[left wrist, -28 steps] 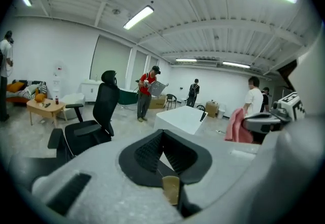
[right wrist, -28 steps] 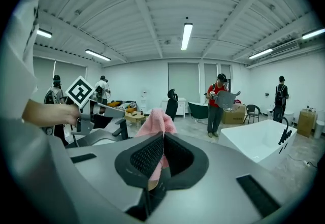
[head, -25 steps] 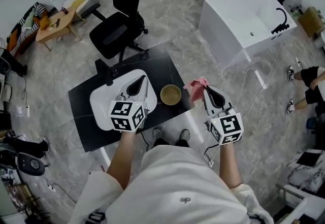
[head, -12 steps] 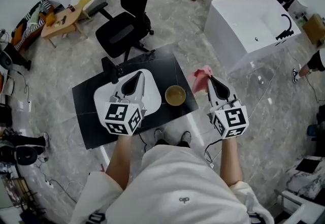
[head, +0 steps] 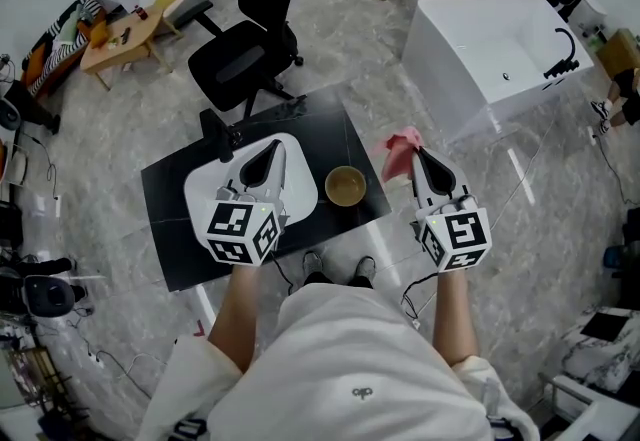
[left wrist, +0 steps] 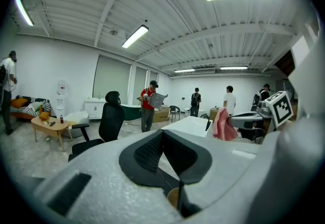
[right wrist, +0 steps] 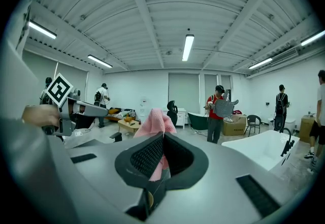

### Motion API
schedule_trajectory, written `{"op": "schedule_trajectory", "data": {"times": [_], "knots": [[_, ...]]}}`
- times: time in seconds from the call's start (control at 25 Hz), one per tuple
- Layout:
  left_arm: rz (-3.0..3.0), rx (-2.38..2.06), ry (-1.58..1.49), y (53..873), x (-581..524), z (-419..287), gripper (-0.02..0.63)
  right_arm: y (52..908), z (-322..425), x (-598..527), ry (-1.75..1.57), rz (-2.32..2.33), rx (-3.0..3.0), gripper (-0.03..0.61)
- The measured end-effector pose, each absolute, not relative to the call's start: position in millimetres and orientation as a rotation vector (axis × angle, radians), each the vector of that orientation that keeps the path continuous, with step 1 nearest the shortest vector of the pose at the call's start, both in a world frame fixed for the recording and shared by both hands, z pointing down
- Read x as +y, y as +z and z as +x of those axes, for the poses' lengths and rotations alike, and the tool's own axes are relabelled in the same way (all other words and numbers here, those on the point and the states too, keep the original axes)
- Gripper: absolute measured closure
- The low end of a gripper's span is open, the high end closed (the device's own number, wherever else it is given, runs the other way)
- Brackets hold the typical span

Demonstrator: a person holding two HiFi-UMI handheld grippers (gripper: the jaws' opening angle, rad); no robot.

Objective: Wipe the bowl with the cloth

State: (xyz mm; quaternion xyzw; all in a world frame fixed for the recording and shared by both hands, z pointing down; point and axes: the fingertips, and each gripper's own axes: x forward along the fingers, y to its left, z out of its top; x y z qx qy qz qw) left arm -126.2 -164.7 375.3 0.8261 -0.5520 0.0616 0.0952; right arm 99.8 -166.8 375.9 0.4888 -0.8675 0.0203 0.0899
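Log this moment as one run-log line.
left gripper: shut, empty | right gripper: shut on pink cloth | bowl: on black table, between grippers, untouched | wipe: not started

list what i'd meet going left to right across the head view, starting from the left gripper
left gripper → bowl → cloth → bathtub

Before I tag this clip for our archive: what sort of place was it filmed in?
Probably an open studio or test lab, not a home: a white bathtub stands out on the open floor near an office chair, and strip lights run along a bare beamed ceiling.
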Motion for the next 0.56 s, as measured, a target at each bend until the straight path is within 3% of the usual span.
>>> {"op": "schedule_trajectory", "data": {"times": [0.56], "knots": [[2.443,-1.637,0.193,375.2,-163.0,-125.3,0.603,374.0,99.3,-166.4,0.032,1.431,-2.566,0.566]]}}
